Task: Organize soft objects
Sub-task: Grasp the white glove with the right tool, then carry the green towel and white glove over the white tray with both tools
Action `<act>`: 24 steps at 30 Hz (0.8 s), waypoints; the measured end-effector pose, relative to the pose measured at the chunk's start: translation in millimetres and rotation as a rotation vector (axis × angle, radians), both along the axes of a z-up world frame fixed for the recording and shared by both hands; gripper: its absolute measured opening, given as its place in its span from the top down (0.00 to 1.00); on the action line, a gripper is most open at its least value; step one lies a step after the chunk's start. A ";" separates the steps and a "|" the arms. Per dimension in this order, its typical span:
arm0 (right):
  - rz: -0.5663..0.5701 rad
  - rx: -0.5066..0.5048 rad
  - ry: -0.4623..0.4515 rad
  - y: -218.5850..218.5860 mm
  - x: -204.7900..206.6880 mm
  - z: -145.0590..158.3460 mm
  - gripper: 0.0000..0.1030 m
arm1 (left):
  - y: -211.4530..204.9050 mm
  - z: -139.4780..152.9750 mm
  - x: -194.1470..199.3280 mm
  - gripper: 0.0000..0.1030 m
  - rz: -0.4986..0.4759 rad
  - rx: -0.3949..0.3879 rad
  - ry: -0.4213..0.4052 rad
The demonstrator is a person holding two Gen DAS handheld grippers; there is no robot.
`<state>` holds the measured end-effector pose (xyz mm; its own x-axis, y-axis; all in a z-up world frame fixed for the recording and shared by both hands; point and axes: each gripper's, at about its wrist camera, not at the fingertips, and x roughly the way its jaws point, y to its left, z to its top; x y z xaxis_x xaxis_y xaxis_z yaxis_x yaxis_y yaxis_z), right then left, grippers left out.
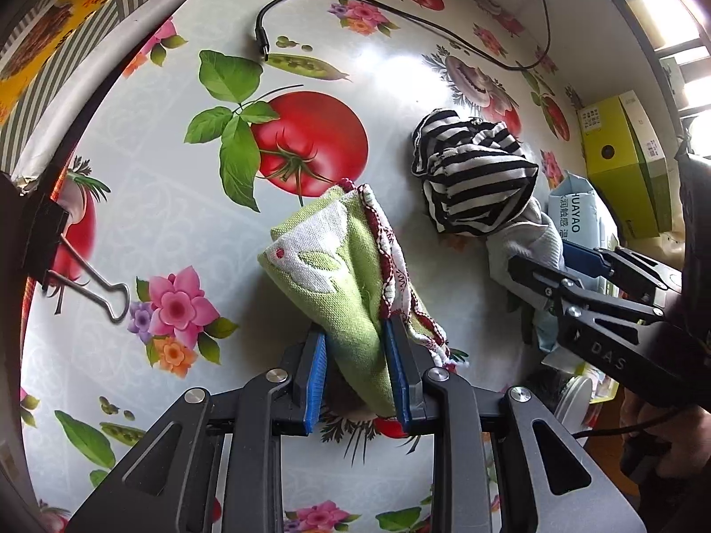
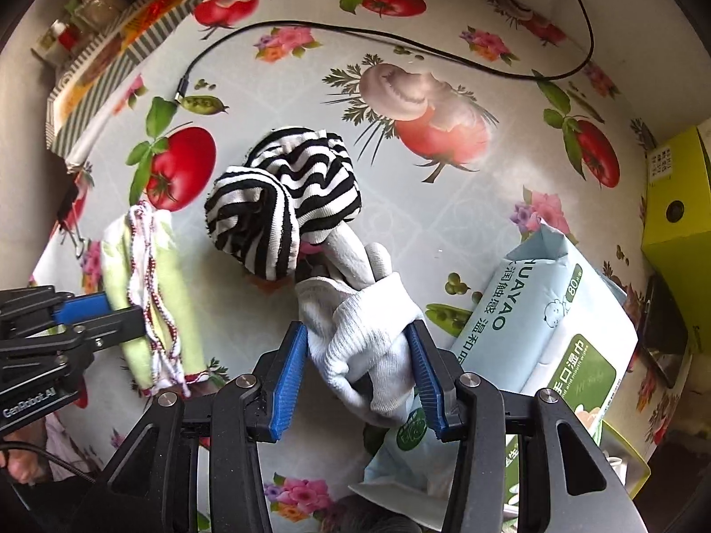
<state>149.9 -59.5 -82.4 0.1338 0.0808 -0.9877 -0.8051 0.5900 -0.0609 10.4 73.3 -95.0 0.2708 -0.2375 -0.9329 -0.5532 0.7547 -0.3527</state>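
Left gripper (image 1: 355, 368): fingers clamp folded green towel (image 1: 337, 266), long axis pointing away. Right gripper (image 2: 362, 377): fingers pinch white sock (image 2: 369, 337); striped sock (image 2: 284, 204) lies just beyond on bench (image 2: 444, 222), nearer right hand.

Green-white towel (image 1: 337, 275), black-white striped cloth (image 2: 284, 195), grey glove (image 2: 360, 333)

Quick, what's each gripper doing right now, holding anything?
Left gripper: closed on the green towel.
Right gripper: closed on the white glove, beside the striped cloth.
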 end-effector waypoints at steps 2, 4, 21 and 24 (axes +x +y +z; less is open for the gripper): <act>-0.003 0.012 0.000 -2.9 -0.4 1.4 0.76 | 0.3 0.5 -0.7 0.74 -0.002 0.001 -0.002; -0.005 0.027 -0.003 -7.1 -2.9 4.6 0.79 | -1.2 1.6 0.9 0.74 -0.004 0.007 -0.004; -0.089 0.203 -0.009 -47.8 -46.6 62.5 0.80 | -12.5 26.2 -12.1 0.84 -0.019 0.028 -0.040; -0.103 0.221 -0.009 -54.2 -50.2 67.1 0.80 | -13.6 27.7 -15.9 0.84 -0.023 0.035 -0.040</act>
